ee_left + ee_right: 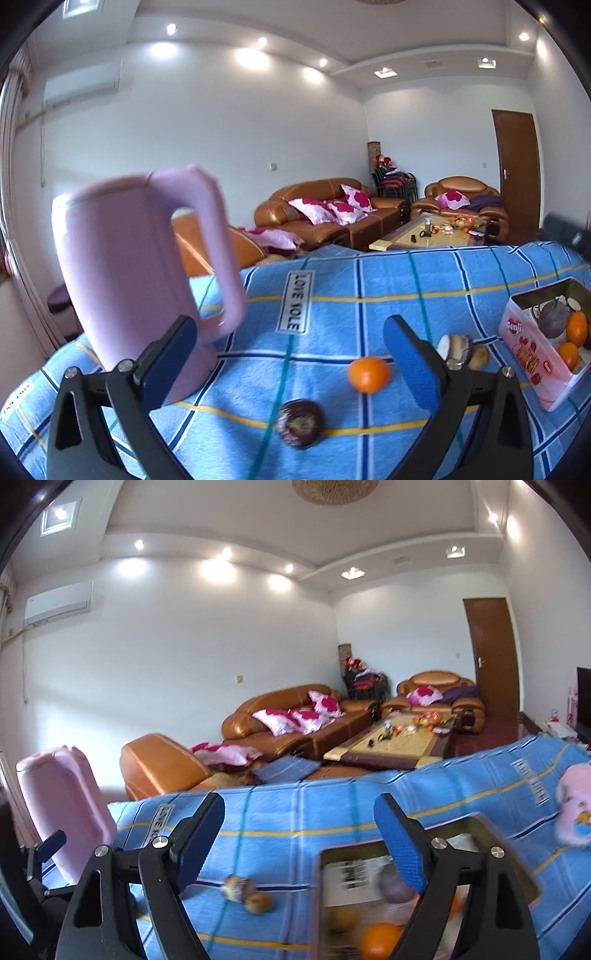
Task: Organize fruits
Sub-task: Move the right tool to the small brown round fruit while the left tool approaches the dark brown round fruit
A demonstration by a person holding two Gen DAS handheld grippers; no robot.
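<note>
My left gripper [290,356] spread, empty; round orange tangerine [368,373] and dark purple round fruit [301,423] lie between its fingers on blue checked cloth [369,280]. Right gripper [299,843] spread above the open fruit box [369,886].

Open cloth at frame centre, clutter on both sides

Pink jug [144,280] blocks left; orange [368,374] and dark fruit [301,423] dot the centre; box [532,354] crowds right.

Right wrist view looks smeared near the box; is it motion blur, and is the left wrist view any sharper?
Right wrist view: the fruit box and the orange inside it are streaked, likely motion blur, while the distant sofa stays fairly crisp. Left wrist view: sharper, with the loose orange and dark purple fruit readable, though the pink jug is soft-edged. Both bow at the fisheye edges.
</note>
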